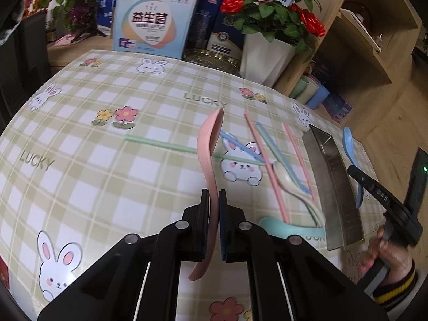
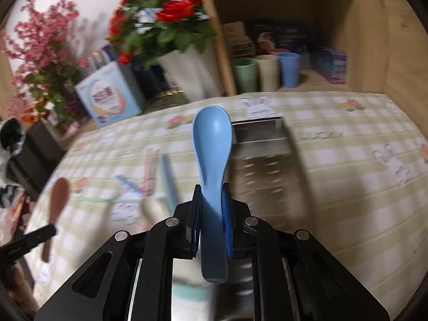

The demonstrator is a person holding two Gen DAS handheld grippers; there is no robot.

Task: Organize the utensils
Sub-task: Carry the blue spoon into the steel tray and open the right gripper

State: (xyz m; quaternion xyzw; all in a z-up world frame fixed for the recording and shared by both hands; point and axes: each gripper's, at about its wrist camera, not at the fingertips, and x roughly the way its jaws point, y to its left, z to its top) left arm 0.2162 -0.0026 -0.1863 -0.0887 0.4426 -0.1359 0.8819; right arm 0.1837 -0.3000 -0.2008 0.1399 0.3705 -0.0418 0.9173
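you are early in the job — each of your grippers carries one spoon and nothing visible has gone into the rectangular stainless steel tray [image 1: 334, 176] yet. your left gripper [image 1: 213, 195] has its jaws clamped on the handle of the long pink plastic spoon [image 1: 210, 144], which is lifted off the checked bunny-print tablecloth [image 1: 107, 176] with its bowl pointing away from you. your right gripper [image 2: 211, 190] has its jaws pressed on the neck of the light blue plastic spoon [image 2: 211, 139], held above the near end of the tray. still lying on the cloth, just beside the tray, are the cream plastic spoon [image 1: 285, 174], the mint green plastic spoon [image 1: 283, 228] with its handle touching the tray wall, and loose chopsticks — a pink chopstick [image 1: 264, 165], a blue chopstick [image 1: 281, 157], a pale green chopstick [image 1: 171, 145] and others crossing them. so most of the sorting is left, in my judgement. the left wrist view gives you the sharp layout of that pile and shows your hand [image 1: 385, 251] on the right gripper's grip beyond the tray; the tray's inside is foreshortened there. the right wrist view is blurred, yet it looks down the tray's length, where the floor seems bare, and shows three pastel cups [image 2: 267, 72] in the wooden shelf behind.
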